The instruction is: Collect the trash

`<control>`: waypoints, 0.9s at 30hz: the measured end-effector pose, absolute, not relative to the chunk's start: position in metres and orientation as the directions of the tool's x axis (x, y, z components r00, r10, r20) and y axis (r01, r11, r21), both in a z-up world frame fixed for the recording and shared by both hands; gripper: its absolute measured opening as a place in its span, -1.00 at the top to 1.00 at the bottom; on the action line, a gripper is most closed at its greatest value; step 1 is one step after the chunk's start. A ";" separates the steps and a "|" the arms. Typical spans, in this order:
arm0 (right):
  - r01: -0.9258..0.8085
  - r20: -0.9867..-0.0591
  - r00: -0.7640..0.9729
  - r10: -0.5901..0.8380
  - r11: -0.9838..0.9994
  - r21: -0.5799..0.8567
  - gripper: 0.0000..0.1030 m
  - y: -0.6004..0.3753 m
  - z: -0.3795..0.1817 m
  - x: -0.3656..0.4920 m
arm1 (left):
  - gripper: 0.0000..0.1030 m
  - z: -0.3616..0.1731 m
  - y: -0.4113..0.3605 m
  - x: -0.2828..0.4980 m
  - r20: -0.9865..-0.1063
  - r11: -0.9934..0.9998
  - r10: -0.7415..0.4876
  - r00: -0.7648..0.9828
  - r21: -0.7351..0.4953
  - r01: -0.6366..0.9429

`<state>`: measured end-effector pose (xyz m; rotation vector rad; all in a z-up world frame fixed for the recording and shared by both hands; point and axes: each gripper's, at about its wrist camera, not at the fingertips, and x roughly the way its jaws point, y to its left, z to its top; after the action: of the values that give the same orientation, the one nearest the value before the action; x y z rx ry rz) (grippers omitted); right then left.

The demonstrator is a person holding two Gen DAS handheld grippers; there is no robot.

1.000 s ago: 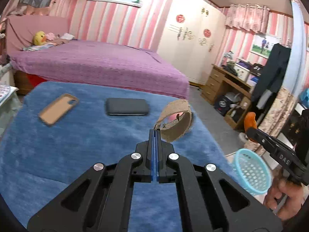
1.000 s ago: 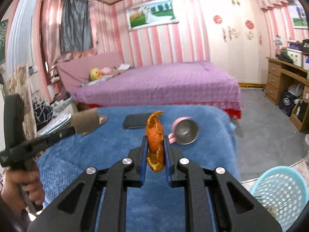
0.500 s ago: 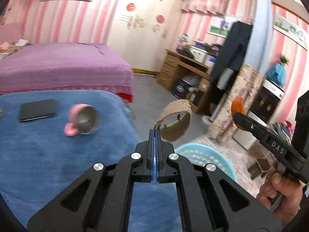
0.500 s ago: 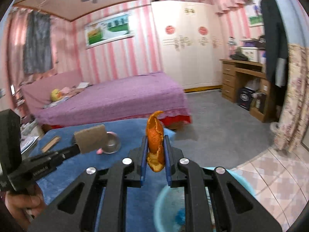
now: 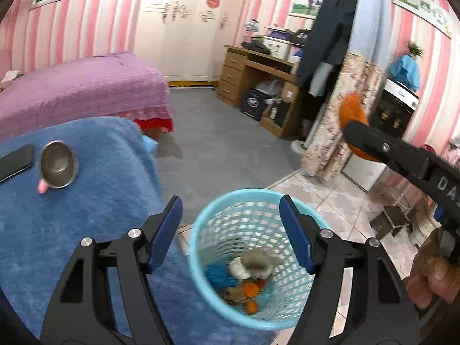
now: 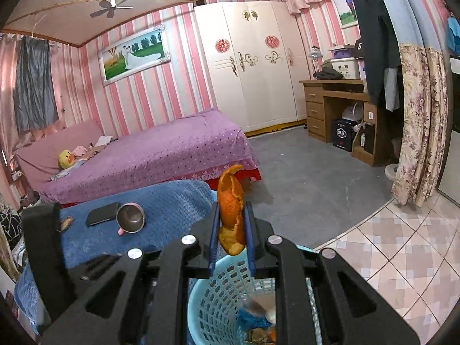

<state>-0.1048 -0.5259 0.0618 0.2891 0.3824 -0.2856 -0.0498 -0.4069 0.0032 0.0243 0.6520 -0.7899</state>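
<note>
My left gripper [image 5: 229, 201] hangs over the light blue mesh basket [image 5: 253, 212], its jaws opening with nothing between them. A blurred beige cardboard ring [image 5: 260, 260] is inside the basket, above other scraps. In the right wrist view my right gripper [image 6: 232, 210] pinches an upright orange peel [image 6: 230, 192] over the basket's rim [image 6: 201, 296]. Its jaws are starting to open, and the pads still touch the peel. The left wrist view shows this gripper [image 5: 353, 132] at the right with the peel [image 5: 352, 109] sticking up.
A blue-covered table [image 5: 72, 224] beside the basket carries a metal cup with a pink handle [image 5: 59, 168] and a black phone [image 5: 14, 162]. A purple bed [image 6: 149, 149], a wooden desk [image 6: 330, 106] and a floral curtain [image 6: 417, 126] ring the grey floor. A hand [image 5: 431, 276] grips the right tool.
Both grippers swung right from the table to the basket. The left gripper opened and the cardboard ring dropped out of it into the basket. The right gripper keeps the peel.
</note>
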 end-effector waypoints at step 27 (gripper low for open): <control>0.057 -0.326 0.945 0.006 0.982 0.182 -0.80 -0.295 0.040 -0.019 | -0.90 0.016 -0.031 -0.032 -0.406 0.995 -0.098 0.909 -0.038 0.090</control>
<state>-0.0195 -0.2946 0.0399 0.1907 0.3315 -0.0262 -0.0325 -0.0305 0.0163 -0.0183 0.4199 -0.0973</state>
